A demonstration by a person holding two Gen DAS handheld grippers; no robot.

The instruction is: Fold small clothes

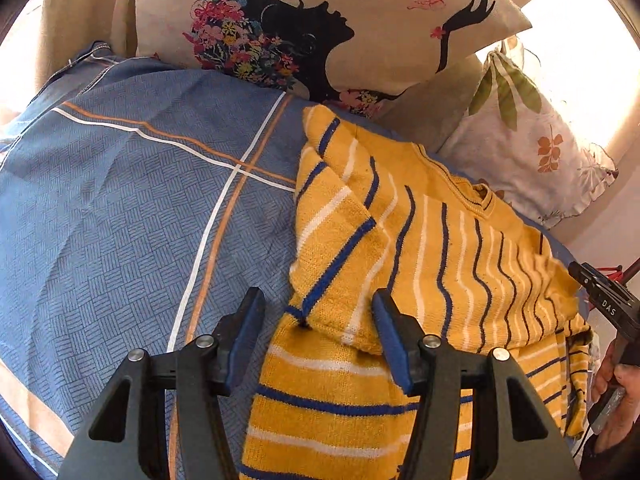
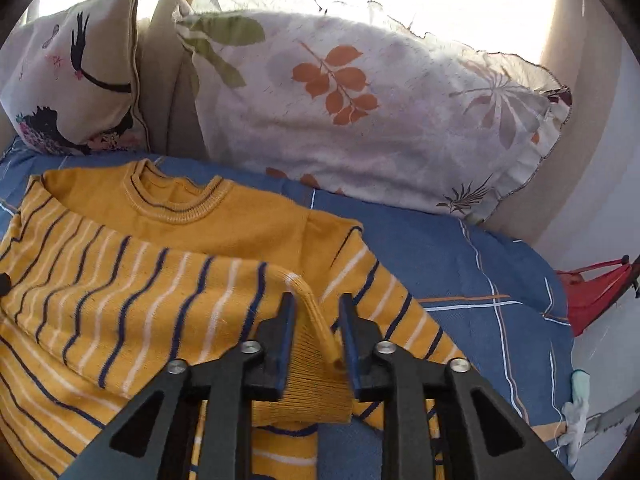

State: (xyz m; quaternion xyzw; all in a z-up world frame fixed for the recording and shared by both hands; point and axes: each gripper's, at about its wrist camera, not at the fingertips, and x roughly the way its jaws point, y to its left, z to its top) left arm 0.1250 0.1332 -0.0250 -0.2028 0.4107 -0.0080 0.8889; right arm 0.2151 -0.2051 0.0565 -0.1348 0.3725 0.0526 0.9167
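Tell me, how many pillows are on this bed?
2. The pillow with a dark silhouette print leans at the head of the bed; the leaf-print pillow lies beside it, behind the yellow sweater. Others may be out of view.

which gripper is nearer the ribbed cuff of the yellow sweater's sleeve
Right. The right gripper has the ribbed cuff standing between its open fingers. The left gripper is at the sweater's opposite side, over the other folded sleeve.
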